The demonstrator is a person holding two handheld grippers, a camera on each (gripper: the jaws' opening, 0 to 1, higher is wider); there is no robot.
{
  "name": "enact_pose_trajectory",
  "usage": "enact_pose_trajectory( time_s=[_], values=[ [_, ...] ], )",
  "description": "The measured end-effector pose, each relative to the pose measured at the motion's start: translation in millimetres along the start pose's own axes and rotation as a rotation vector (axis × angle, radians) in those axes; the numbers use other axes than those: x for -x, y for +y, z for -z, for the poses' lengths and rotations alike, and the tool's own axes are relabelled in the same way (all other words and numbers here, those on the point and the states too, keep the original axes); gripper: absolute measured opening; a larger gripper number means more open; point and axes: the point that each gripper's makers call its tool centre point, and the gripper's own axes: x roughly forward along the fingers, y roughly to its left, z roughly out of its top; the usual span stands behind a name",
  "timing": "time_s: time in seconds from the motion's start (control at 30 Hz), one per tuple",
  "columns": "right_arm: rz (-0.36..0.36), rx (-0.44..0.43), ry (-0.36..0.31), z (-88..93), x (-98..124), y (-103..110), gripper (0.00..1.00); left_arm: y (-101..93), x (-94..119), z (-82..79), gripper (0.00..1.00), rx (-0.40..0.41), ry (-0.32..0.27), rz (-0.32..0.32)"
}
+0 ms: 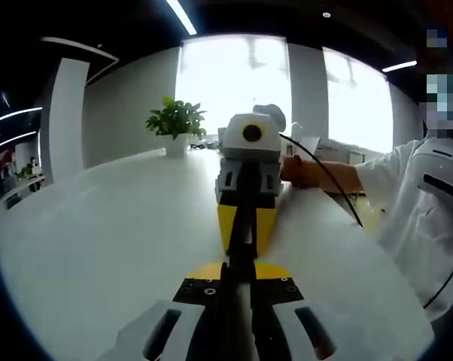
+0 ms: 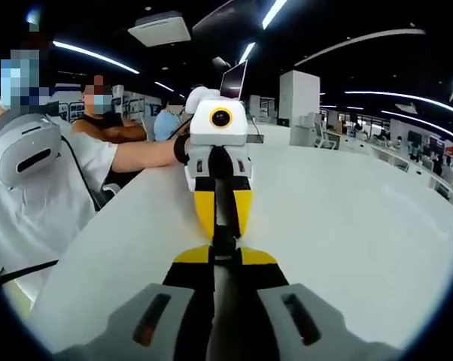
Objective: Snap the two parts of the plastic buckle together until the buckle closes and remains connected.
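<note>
At the far left of the left gripper view, a small potted plant (image 1: 175,120) near the back edge of the white table (image 1: 98,241). In the middle, low down, the left gripper (image 1: 238,274), jaws drawn close together on a dark narrow piece, probably one half of the buckle (image 1: 240,256). Just above, nose to nose with it, the right gripper (image 1: 245,229) with yellow jaws, also closed. To the right, a hand (image 1: 302,171) behind that gripper, then a white sleeve (image 1: 407,188).

In the right gripper view, at the left, the sleeve (image 2: 68,173) again. In the middle, the left gripper (image 2: 220,214) facing in, and below it the right gripper (image 2: 220,259), both pinching tight. Between the two sets of tips, held above the table (image 2: 362,226), the buckle (image 2: 223,241), seen as a small dark block. Too small and too much hidden to tell if latched or only touching.

As a judgement: light, stiff plastic, somewhat smooth, with springy prongs on the male half. Best to grip each half by the flat body near the strap end, not by the prongs. Needs a straight push along one line; with any tilt, likely to slip or jam instead of clicking.
</note>
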Motion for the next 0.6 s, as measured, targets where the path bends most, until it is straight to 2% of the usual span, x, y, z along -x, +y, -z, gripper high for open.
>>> enact_pose_trajectory(
  time_s=[0.07, 0.6],
  values=[
    [0.006, 0.001, -0.031, -4.0, -3.1, 1.2, 0.07, 1.8, 4.1, -0.9, 0.08, -0.006, -0.004, -0.008],
    [0.009, 0.002, -0.048, -6.7, -6.4, 2.4, 0.08, -1.8, 6.9, -3.3, 0.09, -0.014, -0.012, -0.011]
  ],
)
